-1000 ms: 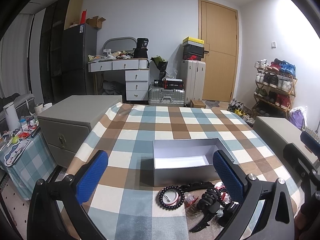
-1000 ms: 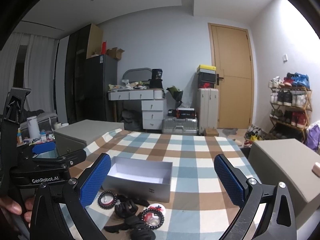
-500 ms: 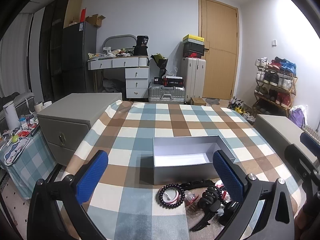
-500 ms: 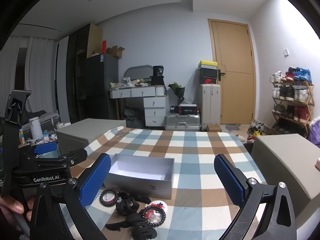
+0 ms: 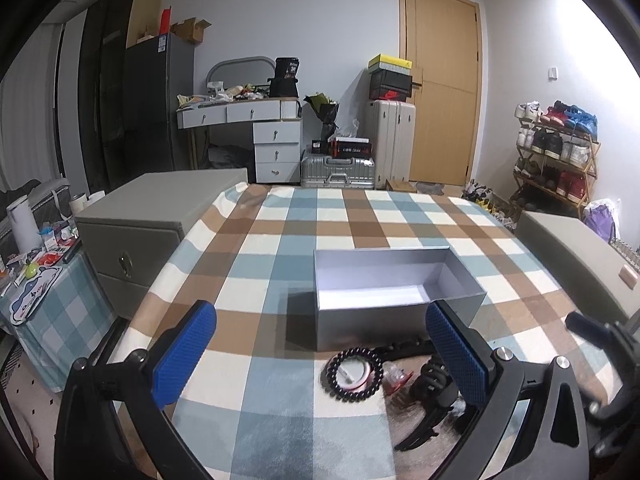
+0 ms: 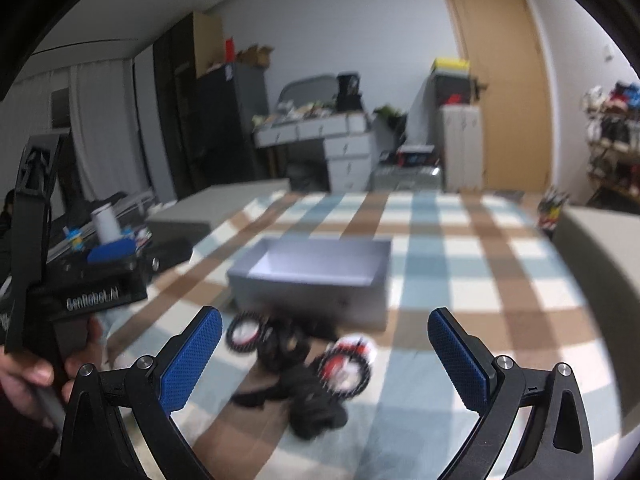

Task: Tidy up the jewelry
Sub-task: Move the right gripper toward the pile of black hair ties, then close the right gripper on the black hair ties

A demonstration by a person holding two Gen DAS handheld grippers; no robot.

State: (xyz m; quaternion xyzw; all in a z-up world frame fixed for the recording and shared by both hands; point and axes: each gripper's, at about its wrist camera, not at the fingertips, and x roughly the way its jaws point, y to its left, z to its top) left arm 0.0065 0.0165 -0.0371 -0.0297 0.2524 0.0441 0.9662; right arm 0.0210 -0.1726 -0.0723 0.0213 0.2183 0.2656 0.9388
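Jewelry heaped before an open box

Both the left gripper (image 5: 320, 354) and right gripper (image 6: 325, 354) are held with jaws apart, empty. The beaded bracelet (image 5: 352, 369) and dark clips (image 6: 308, 396) are seen on the checkered surface (image 5: 280, 240), just beside the grey box (image 5: 394, 300).

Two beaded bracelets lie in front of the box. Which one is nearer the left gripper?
The plain black beaded bracelet at the left end of the pile, between the left gripper's fingers. The other beaded bracelet has red inside and lies further right.

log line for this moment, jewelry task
left gripper: open, empty | right gripper: open, empty | box: empty | jewelry pile: on cloth before box
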